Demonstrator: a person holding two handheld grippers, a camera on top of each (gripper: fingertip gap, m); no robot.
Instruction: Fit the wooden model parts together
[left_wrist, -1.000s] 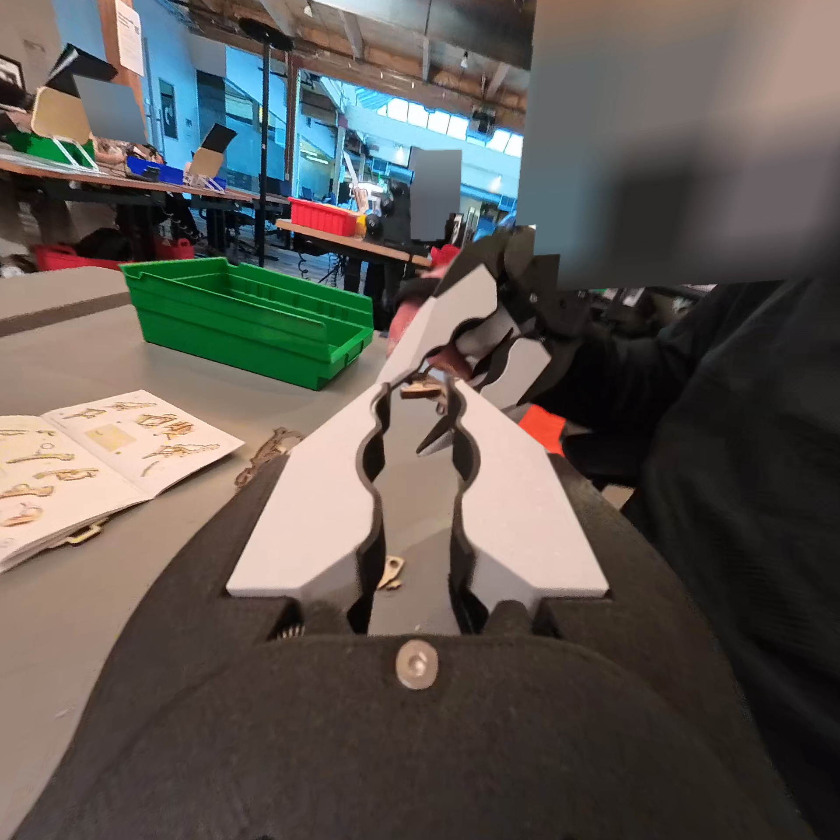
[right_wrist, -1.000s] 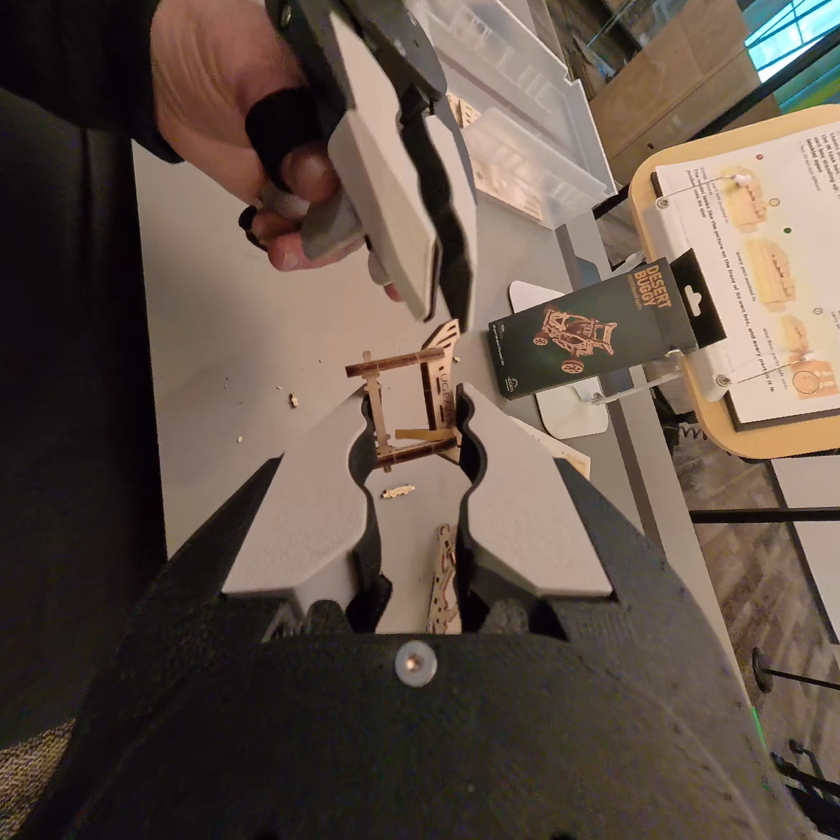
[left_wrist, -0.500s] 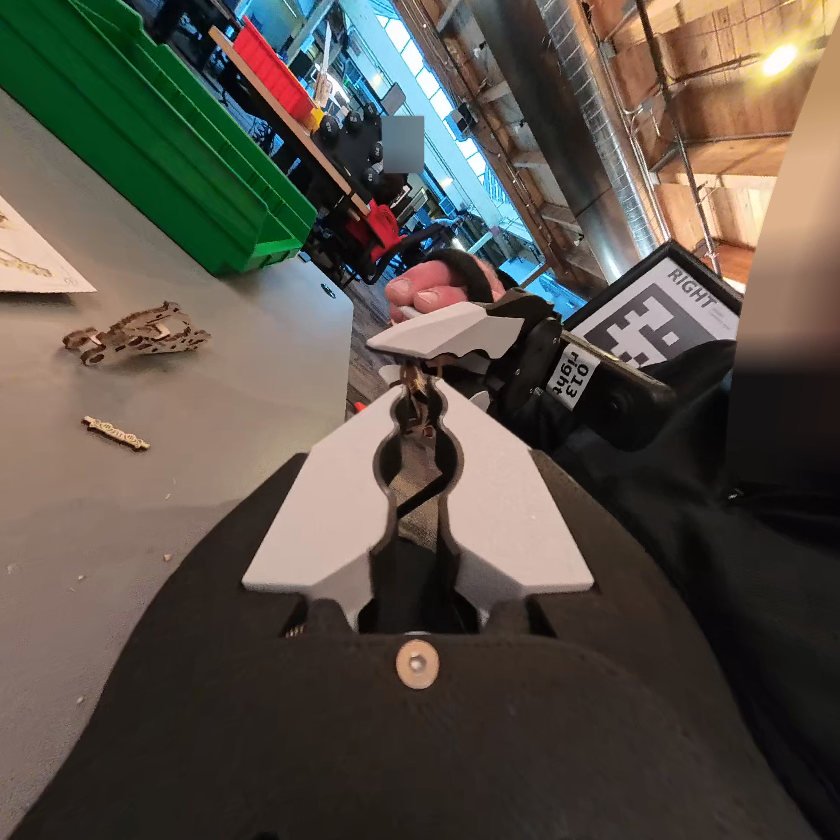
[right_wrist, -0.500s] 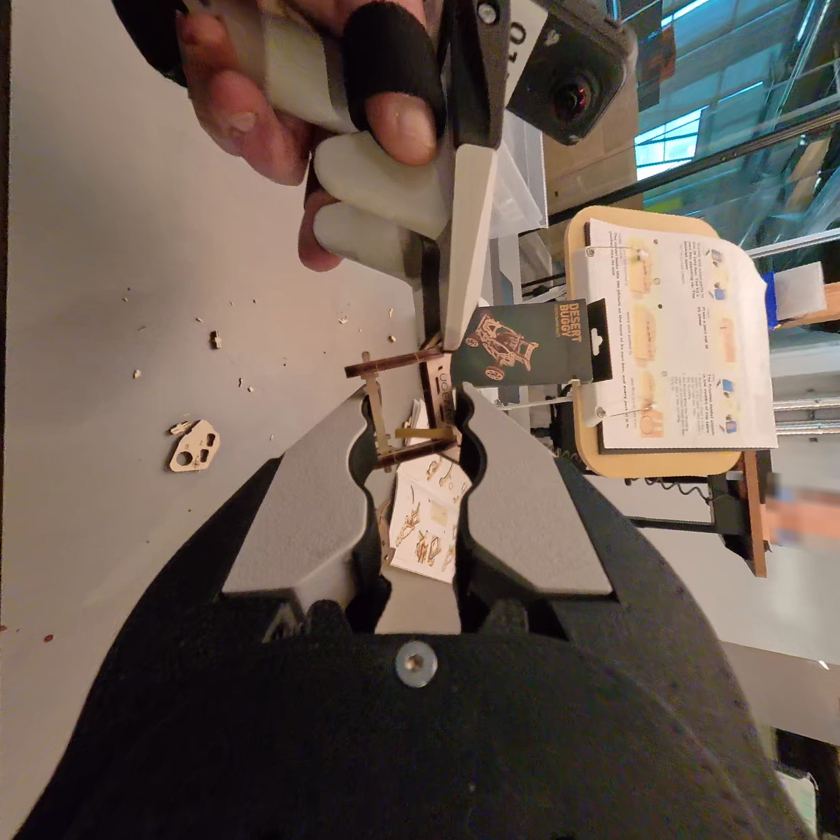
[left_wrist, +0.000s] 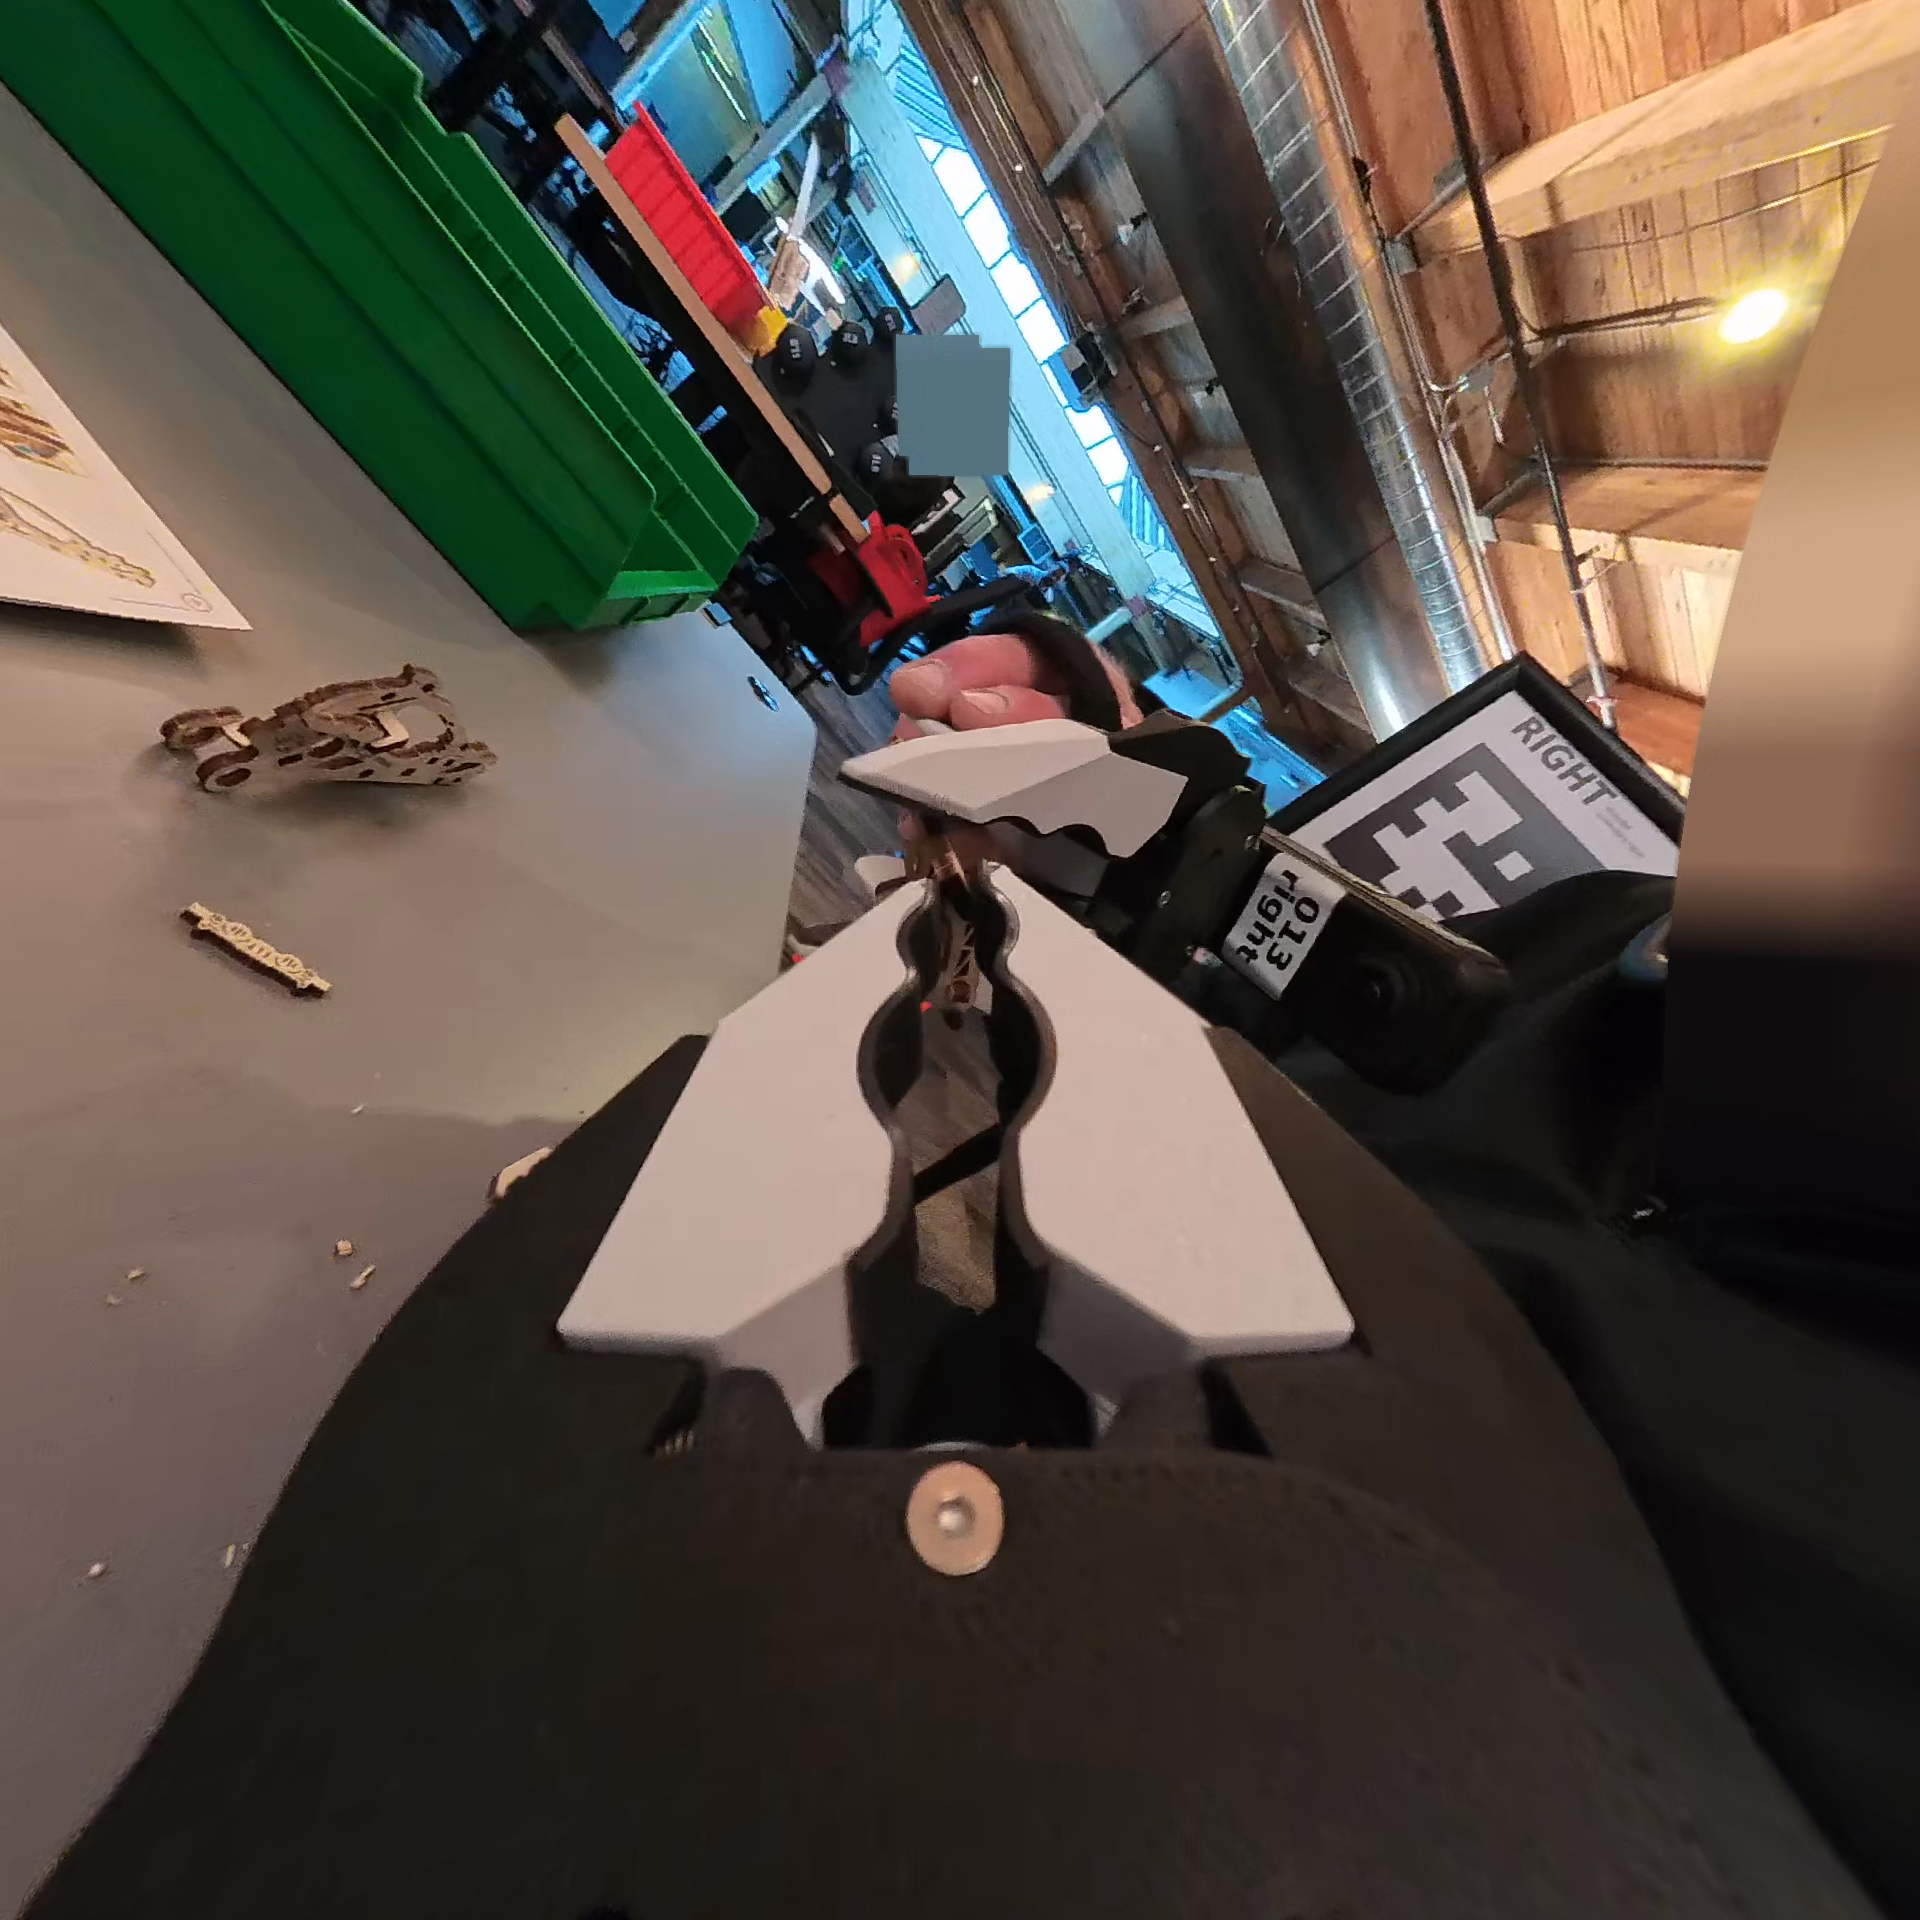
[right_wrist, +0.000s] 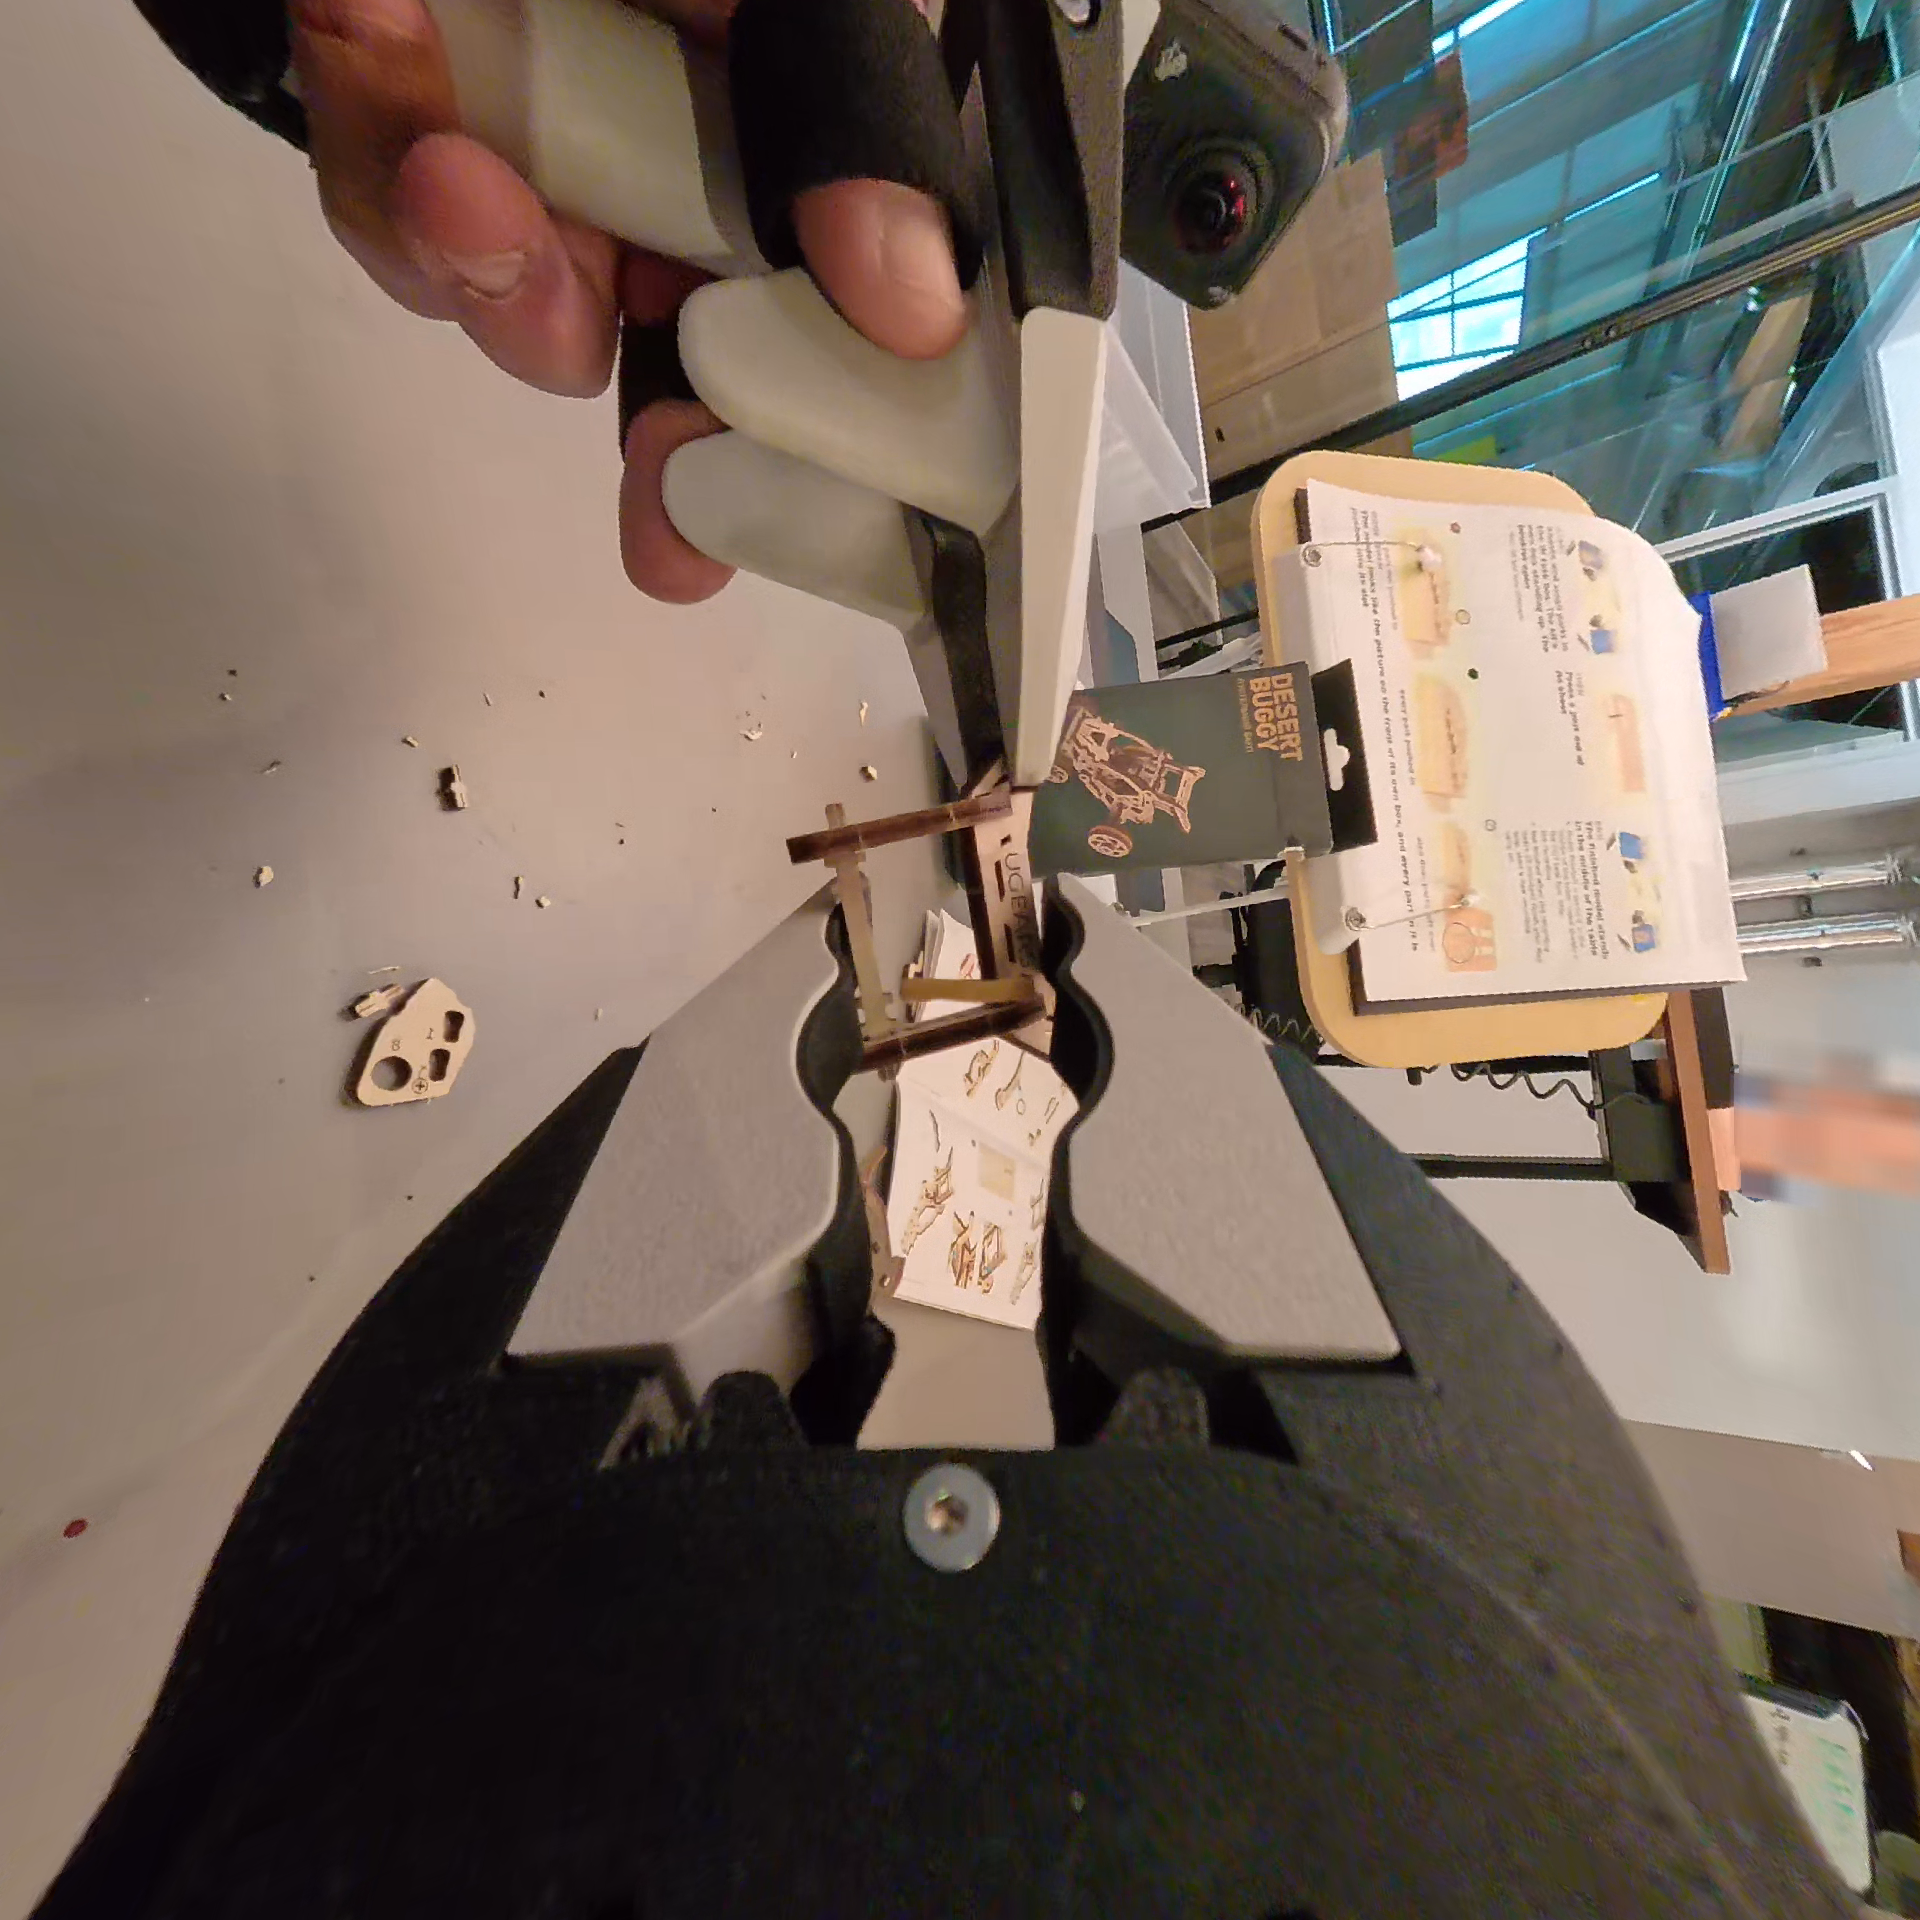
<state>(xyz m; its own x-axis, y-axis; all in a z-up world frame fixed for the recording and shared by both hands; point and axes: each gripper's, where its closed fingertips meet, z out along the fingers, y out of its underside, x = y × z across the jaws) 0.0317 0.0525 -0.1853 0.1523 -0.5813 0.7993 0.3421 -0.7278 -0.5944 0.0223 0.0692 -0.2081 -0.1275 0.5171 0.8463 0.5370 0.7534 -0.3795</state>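
Wooden frame assembly (right_wrist: 935, 935), a small open lattice of slotted strips, is held off the grey table (right_wrist: 260, 520) between the fingertips of the right gripper (right_wrist: 940, 935). Its jaws stand partly closed, each pad bearing on one side of the frame. The left gripper (right_wrist: 1008, 769) comes in from above in the right wrist view, fingers nearly together, and its tip meets the frame's upper far corner, where a thin wooden piece sits; whether that piece is pinched cannot be told there. In the left wrist view, the left gripper (left_wrist: 951, 904) shows its fingers closed to a narrow slot on a thin wooden part (left_wrist: 956, 956), directly below the right gripper's pale finger (left_wrist: 997, 779).

Both tools meet past the table's near edge, which runs just left of the fingertips in the left wrist view. Open tabletop lies to the left of that edge.

Loose on the table: a flat cut-out plate with holes (right_wrist: 410, 1060), scattered wood crumbs (right_wrist: 452, 787), a part-built chassis piece (left_wrist: 322, 727) and a short notched strip (left_wrist: 255, 949), all well apart from the tools. An open instruction booklet (right_wrist: 977, 1184) shows behind the right gripper's fingers.

A green bin (left_wrist: 416, 312) stands at the table's far side; its contents are hidden. A dark product card (right_wrist: 1195, 779) hangs beside a tan board carrying printed sheets (right_wrist: 1507, 748).
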